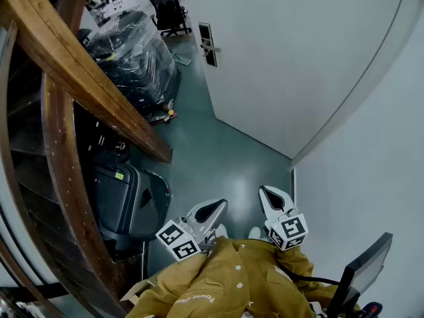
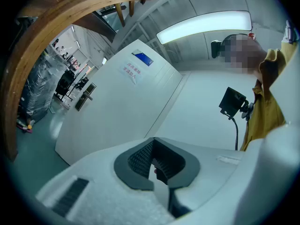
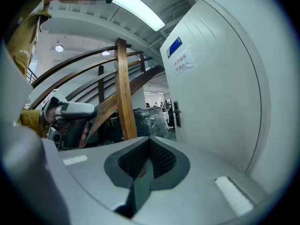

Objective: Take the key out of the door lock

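The white door [image 1: 285, 58] stands ahead, with its black lock plate and silver handle [image 1: 208, 45] far off at its left edge. The key is too small to make out. Both grippers hang low near the person's mustard jacket, well short of the door. My left gripper [image 1: 213, 209] and right gripper [image 1: 270, 194] are shut with nothing in them. In the left gripper view the lock plate [image 2: 86, 96] shows small, beyond the closed left gripper [image 2: 157, 165]. The right gripper view has the lock plate [image 3: 176, 114] past the closed right gripper [image 3: 146, 165].
A curved wooden stair rail [image 1: 79, 78] runs down the left. Under it stand a black case [image 1: 126, 201] and a plastic-wrapped stack [image 1: 136, 52]. An office chair [image 1: 167, 8] sits far back. A white wall [image 1: 371, 177] closes the right side. A dark screen [image 1: 361, 270] stands at bottom right.
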### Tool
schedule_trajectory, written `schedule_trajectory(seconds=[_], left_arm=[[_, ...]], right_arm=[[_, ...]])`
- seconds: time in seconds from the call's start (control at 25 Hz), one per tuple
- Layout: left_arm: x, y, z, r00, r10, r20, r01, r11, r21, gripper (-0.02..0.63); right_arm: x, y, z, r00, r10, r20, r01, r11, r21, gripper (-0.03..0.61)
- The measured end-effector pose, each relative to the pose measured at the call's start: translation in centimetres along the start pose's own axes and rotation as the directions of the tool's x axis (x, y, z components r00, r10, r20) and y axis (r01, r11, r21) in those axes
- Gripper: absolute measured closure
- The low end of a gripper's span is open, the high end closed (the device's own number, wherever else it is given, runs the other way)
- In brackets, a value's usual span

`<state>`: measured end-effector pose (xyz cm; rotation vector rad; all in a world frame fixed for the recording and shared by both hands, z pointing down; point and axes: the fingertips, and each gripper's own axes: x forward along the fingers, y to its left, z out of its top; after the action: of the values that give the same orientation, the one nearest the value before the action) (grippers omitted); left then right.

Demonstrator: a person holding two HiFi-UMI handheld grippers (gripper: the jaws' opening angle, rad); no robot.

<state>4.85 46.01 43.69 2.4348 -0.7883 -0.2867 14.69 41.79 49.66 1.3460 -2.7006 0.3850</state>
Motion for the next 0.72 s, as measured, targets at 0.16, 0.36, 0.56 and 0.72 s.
schedule_trajectory(seconds=[0.16, 0.36, 0.56, 0.72], left_arm=[[-0.5, 0.3, 0.0, 1.0, 0.001, 0.005, -0.001, 1.0, -0.016, 0.614], [-1.0, 0.7, 0.1, 1.0, 0.005, 0.012, -0.004, 1.0, -0.021, 0.614], [-1.7, 1.1, 0.4, 1.0, 0.009, 0.021, -0.008, 0.999, -0.033, 0.614], [-3.4, 2.6, 1.6, 1.0, 0.011, 0.028, -0.01, 0.999, -0.047, 0.614]], right_arm=[[0.2, 0.6, 0.0, 1.0, 0.01, 0.006, -0.01, 1.0, 0.003, 0.574], [0.5, 1.3, -0.2, 1.0, 0.022, 0.01, -0.022, 1.0, -0.005, 0.573], [1.4, 2.3, 0.3, 0.999, 0.045, 0.017, -0.046, 0.999, 0.016, 0.571], [3.5, 2.7, 0.5, 1.0, 0.014, 0.008, -0.014, 1.0, 0.022, 0.571]])
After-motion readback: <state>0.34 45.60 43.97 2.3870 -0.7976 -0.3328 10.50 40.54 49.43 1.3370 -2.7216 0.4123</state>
